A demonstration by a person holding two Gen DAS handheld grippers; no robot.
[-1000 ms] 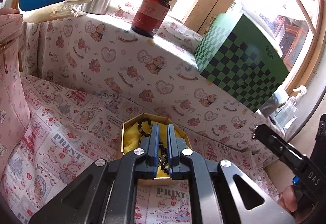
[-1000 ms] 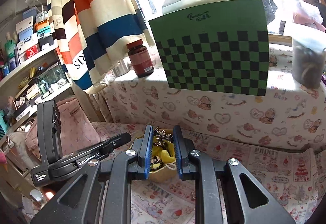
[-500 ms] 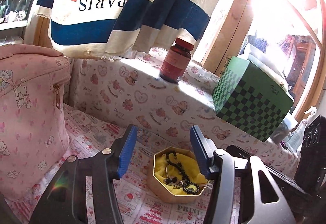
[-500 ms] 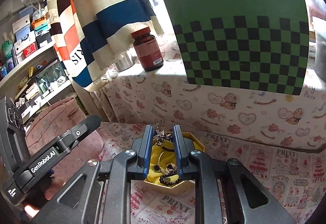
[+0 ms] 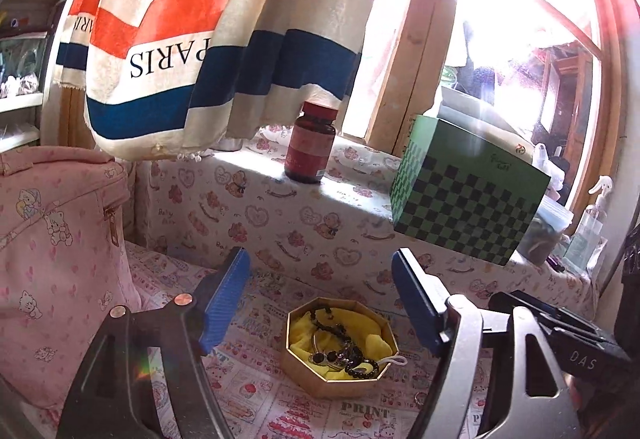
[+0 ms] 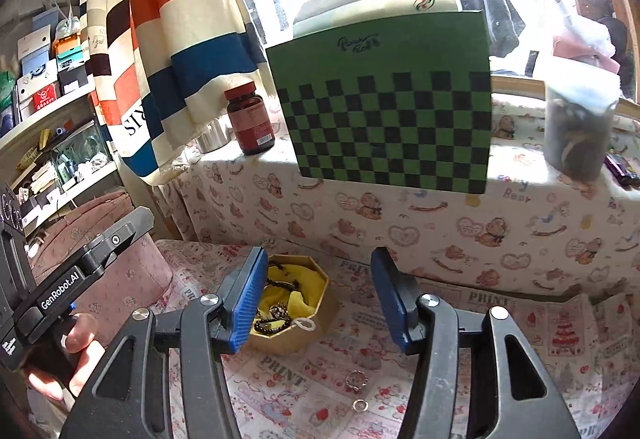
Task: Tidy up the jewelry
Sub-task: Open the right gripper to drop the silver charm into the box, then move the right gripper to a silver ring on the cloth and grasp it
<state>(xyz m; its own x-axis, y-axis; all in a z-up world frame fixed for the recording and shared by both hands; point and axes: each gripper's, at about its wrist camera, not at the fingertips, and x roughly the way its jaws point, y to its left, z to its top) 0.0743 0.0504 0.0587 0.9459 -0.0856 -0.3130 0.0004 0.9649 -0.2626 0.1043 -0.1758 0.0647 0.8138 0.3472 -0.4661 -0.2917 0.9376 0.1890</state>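
Left wrist view shows the printed cloth (image 5: 256, 395) that covers the surface, running up a step to a ledge beyond the fingers, where a checked green box (image 5: 468, 207) and a brown bottle (image 5: 312, 147) stand well past the fingertips. A pink bag (image 5: 56, 247) sits outside the left finger. Straight ahead and below the gap between the fingers lies the gold box (image 5: 340, 343), eight-sided, lined with yellow cloth, apart from both pads.

The left gripper (image 5: 320, 299) is released: its jaws have just been opening, and nothing sits between them. The right gripper (image 6: 316, 299) is likewise let go, its jaws just widened too, with only bare cloth in the gap; in that view the gold box (image 6: 298, 303) shows beside and partly behind its left finger.

Inside the box lies a bead bracelet (image 5: 340, 339), tangled with small metal pieces and a white loop that hangs over the rim. Two rings (image 6: 357, 379) lie loose on the cloth, below the right gripper's gap and nearer than its fingertips.

The rings look light, hard and slippery, likely to skid or flip, so I would pinch one across its band, pads low to the cloth. The bracelet is limp and would trail; gather it at a bunched part.
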